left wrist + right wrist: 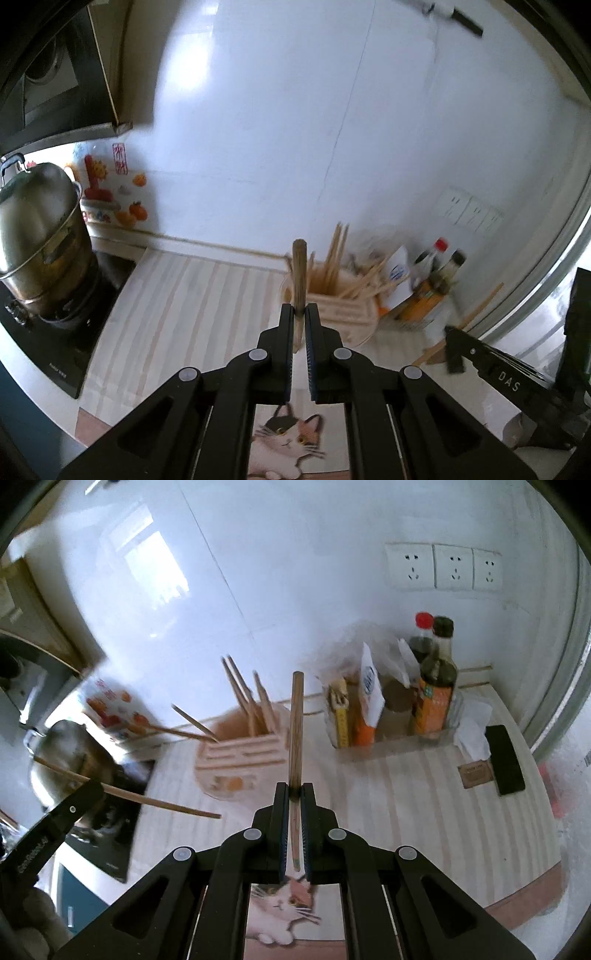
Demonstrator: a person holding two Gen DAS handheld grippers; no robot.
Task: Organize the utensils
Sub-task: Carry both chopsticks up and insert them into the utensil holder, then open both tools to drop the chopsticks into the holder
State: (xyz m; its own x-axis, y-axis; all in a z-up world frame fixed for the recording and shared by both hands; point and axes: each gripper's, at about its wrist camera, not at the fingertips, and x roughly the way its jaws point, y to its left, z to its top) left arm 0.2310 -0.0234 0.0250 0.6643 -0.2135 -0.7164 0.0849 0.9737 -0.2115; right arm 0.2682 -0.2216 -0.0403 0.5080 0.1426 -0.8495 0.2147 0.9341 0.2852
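Note:
My left gripper (300, 312) is shut on a wooden chopstick (299, 273) that points up and away. My right gripper (294, 792) is shut on another wooden chopstick (295, 734), also pointing up. A pale wooden utensil holder (341, 304) with several chopsticks in it stands on the striped counter just ahead of the left gripper; in the right wrist view the holder (243, 751) is ahead and to the left. The left gripper (66, 812) with its chopstick (147, 799) shows at the left of the right wrist view. The right gripper (480, 354) shows at the right of the left wrist view.
A steel pot (40, 236) sits on a black stove (55, 332) at the left. Sauce bottles (436, 686) and packets stand in a clear tray (391, 746) by the wall. A black phone (504, 760) and a crumpled tissue (472, 727) lie at the right. Wall sockets (443, 566) are above.

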